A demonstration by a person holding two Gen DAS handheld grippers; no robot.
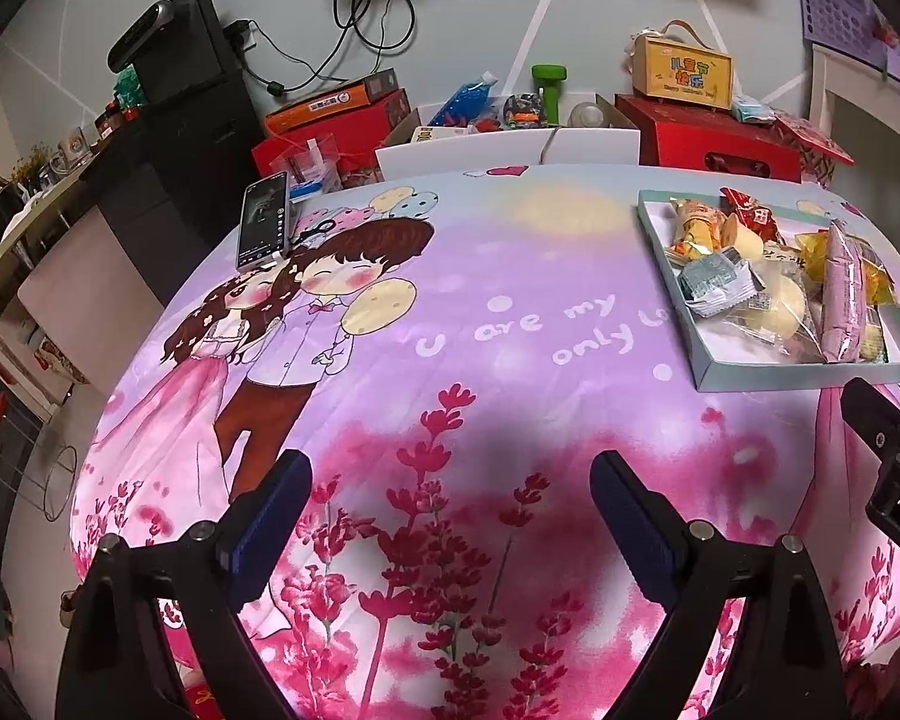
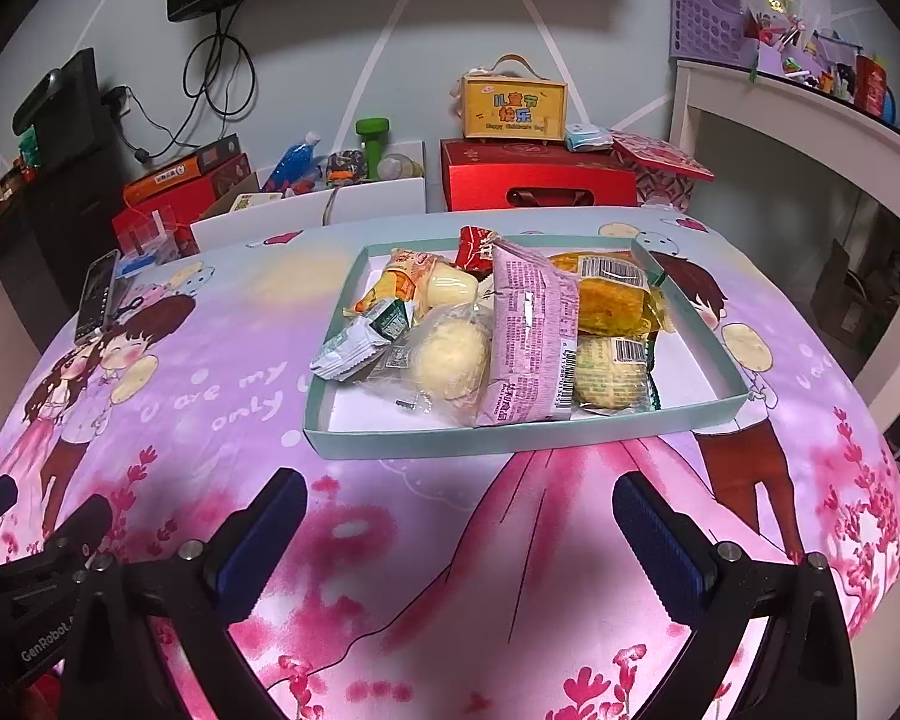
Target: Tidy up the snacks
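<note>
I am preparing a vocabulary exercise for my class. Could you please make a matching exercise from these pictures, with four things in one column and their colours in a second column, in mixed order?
Things:
1. long snack packet lying in the shallow tray
2. gift box behind the table
3. dumbbell at the back
4. handled box on top of the gift box

Colours:
a. green
b. yellow
c. pink
d. red

Pairs: 1-c, 2-d, 3-a, 4-b
</note>
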